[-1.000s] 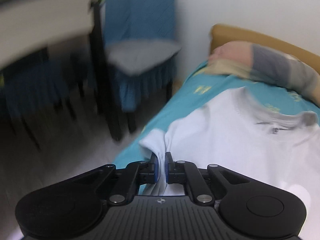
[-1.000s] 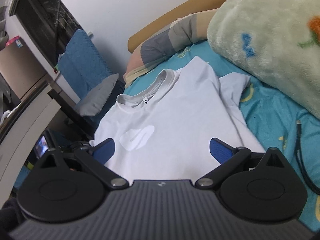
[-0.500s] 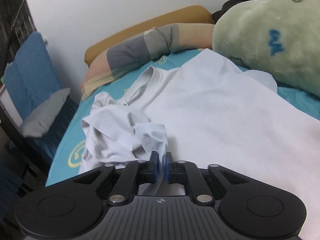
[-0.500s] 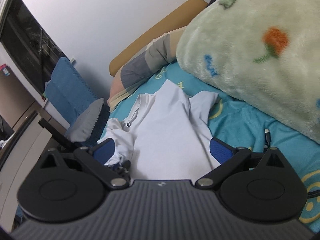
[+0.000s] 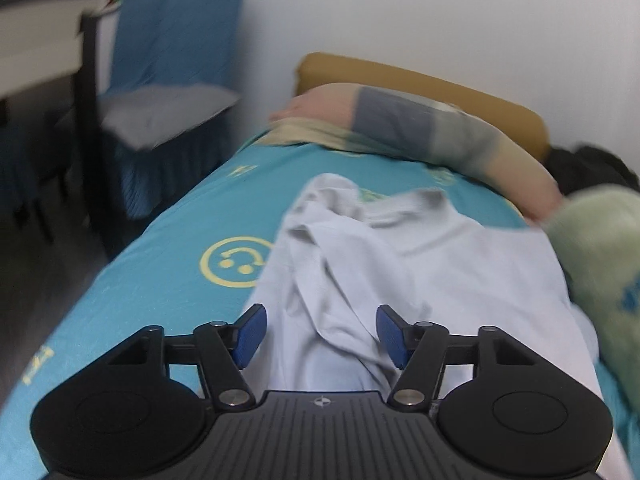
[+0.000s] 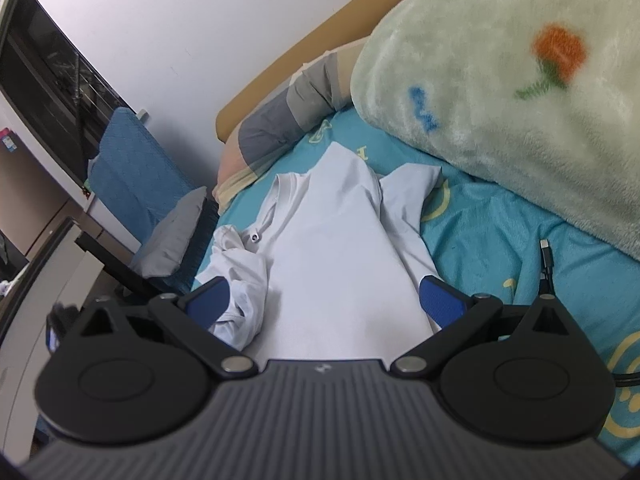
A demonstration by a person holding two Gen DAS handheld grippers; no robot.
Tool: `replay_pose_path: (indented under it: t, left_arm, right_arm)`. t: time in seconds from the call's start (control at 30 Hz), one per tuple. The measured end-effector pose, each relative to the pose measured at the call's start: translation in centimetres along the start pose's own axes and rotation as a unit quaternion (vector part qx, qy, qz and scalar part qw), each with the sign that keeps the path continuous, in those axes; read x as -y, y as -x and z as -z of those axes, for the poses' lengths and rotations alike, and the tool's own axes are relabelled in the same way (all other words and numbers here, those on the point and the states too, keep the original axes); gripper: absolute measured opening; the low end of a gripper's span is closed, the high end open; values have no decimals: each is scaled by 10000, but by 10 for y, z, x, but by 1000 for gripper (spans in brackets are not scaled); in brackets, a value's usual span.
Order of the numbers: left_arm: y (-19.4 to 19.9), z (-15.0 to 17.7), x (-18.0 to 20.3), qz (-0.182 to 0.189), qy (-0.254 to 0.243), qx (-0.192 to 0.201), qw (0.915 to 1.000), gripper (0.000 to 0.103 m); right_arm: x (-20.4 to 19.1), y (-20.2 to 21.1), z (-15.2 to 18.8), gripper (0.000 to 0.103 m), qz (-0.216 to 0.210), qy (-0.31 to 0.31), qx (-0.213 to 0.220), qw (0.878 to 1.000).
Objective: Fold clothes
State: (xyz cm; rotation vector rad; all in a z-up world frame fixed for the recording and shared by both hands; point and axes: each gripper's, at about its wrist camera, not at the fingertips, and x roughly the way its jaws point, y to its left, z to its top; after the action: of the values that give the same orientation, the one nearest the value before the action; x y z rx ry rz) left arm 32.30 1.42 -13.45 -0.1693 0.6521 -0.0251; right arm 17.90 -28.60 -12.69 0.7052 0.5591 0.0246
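Released since half a second ago — left gripper (image 5: 318, 334) was pinched on the sleeve, now its jaws stand wide apart with nothing between them, and the sleeve lies dropped in a rumpled heap over the shirt's left side. White T-shirt (image 6: 332, 256) lies flat on the teal bedsheet (image 5: 168, 276), collar toward the striped pillow (image 6: 280, 124), hem toward both grippers, so its long axis runs straight away from the claws. Right gripper (image 6: 324, 300) is spread open too, empty, hovering over the hem end. Right sleeve (image 6: 408, 184) is flat and unfolded, just beside the green fleece blanket (image 6: 520, 80) — it sits ahead and right of the right gripper, clearly the nearer hand. Likely next: the right side folds inward. Charging cable (image 6: 546, 264) lies on the sheet near that side, apart from the shirt.
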Motion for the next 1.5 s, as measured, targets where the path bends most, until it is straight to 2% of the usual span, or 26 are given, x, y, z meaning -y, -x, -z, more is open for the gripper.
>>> replay_pose_path:
  t: [0.07,0.2,0.3,0.37,0.4,0.43,0.5,0.57,0.67,0.8,0.83,0.9,0.93,0.97,1.0,1.07,1.13,1.33,1.43,1.5]
  left_arm:
    - [-12,-9,-3,-32,205,12,9998,53]
    - [-38,-30,-5,56,445,28,9990,53]
    - [-63,-40,-10,104,785,-295,9964,53]
    - [-74,-42,-13,79,968,-466,9942,43]
    - [-75,-43,-14,56,999,-479,9938,25]
    - [-75,-44,-16,59,1013,-465,9938,12]
    - [-66,-52,-22,43,936,-332,9950,4]
    - [-55,-64,-31,-82,803,-233,9965,3]
    - [-39,-96,-60,-162,882,-193,9958,3]
    - [-25,-151,-105,-696,532,128,9961,3]
    - [-24,-163,-117,-947,353,252,9946,3]
    - [-29,-172,-144,-1524,305,296,9874,3]
    - [-32,-176,-158,-1807,328,288,9826,4]
    - [-34,-176,-171,-1887,435,272,9807,4]
    - [-34,-171,-182,-1803,580,249,9816,7]
    - [-34,-157,-198,-1623,802,161,9833,21]
    - [-35,-140,-206,-1506,910,-25,9844,41]
    - [-20,-72,-215,-905,1259,-686,9855,68]
    - [-24,-40,-210,-1105,1319,-1064,9793,70]
    - [-29,-27,-212,-1308,1564,-1170,9720,71]
  right_arm:
    - [0,-4,2,103,41,39,-43,10000]
    - [-1,-10,7,103,103,111,-123,9998]
    - [-2,-15,8,103,160,214,-132,9996]
    - [-1,-20,10,103,204,268,-168,9993]
    - [-1,-22,11,103,225,289,-189,9991]
    - [0,-23,12,103,245,310,-210,9990]
    - [-1,-25,14,103,269,374,-240,9986]
    - [-4,-27,17,103,283,456,-260,9982]
    - [-10,-28,21,103,309,663,-255,9970]
    - [-17,-32,25,103,386,949,-249,9944]
    - [-18,-33,25,103,402,991,-253,9939]
    - [-19,-36,26,103,433,1069,-256,9930]
    - [-20,-37,27,103,449,1121,-252,9924]
    - [-21,-39,28,103,465,1178,-246,9916]
    - [-22,-41,29,103,476,1229,-244,9910]
    - [-24,-44,31,103,493,1323,-249,9897]
    - [-26,-48,34,103,492,1377,-279,9889]
    - [-33,-54,41,103,475,1535,-379,9863]
    - [-36,-54,44,103,451,1595,-406,9853]
    - [-37,-52,46,103,451,1641,-417,9845]
